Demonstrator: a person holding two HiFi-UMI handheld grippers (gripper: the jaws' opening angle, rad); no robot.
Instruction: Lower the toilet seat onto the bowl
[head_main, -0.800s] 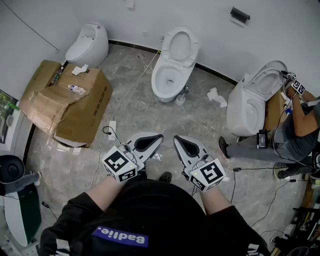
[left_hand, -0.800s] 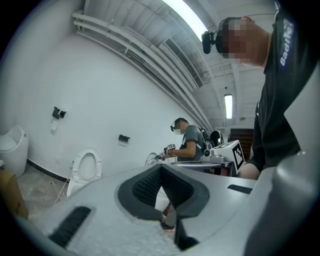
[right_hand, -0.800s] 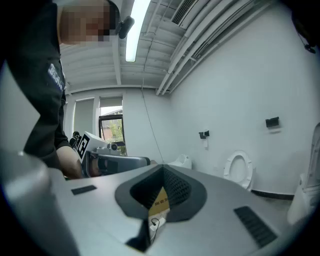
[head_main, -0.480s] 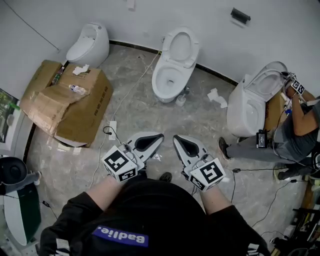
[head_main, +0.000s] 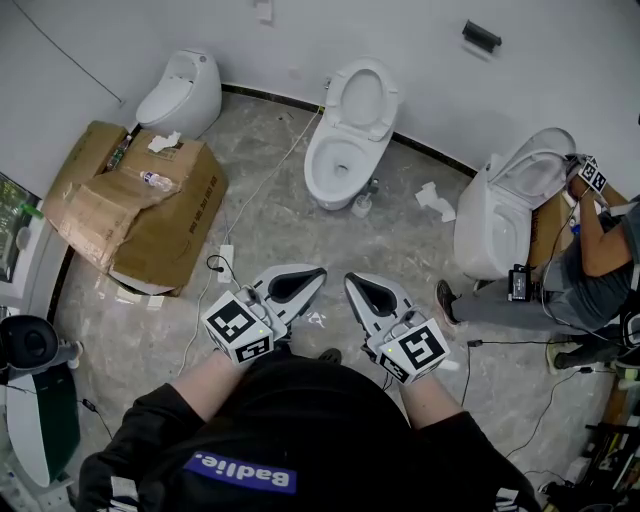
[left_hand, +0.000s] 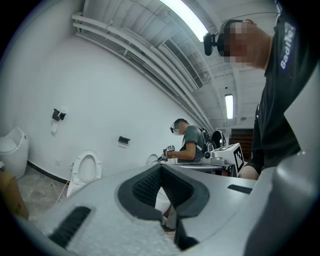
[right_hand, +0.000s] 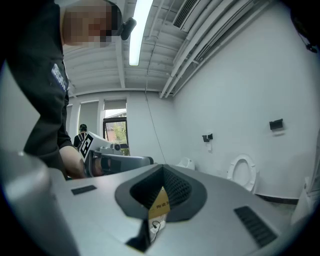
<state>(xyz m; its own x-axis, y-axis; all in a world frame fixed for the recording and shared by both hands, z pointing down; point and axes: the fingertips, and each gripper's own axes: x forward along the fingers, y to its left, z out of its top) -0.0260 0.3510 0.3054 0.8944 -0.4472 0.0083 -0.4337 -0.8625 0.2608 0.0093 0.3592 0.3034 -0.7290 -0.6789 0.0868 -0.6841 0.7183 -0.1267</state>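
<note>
The white toilet (head_main: 345, 135) stands against the far wall with its seat (head_main: 362, 96) raised upright over the bowl (head_main: 335, 160). It also shows at the left of the left gripper view, seat (left_hand: 86, 168) up, and at the right of the right gripper view, seat (right_hand: 243, 172) up. My left gripper (head_main: 316, 272) and right gripper (head_main: 351, 280) are held side by side close to my body, well short of the toilet. Both are shut with nothing between the jaws, as at the left gripper (left_hand: 161, 166) and the right gripper (right_hand: 162, 168).
Flattened cardboard boxes (head_main: 140, 205) lie at the left beside a closed toilet (head_main: 182, 92). At the right another person (head_main: 590, 262) works with grippers at a third toilet (head_main: 495, 215). Cables (head_main: 222, 262) and paper scraps (head_main: 432, 195) lie on the marbled floor.
Both grippers have kept their place. The head view has shifted slightly, so the toilets sit a little lower in the picture.
</note>
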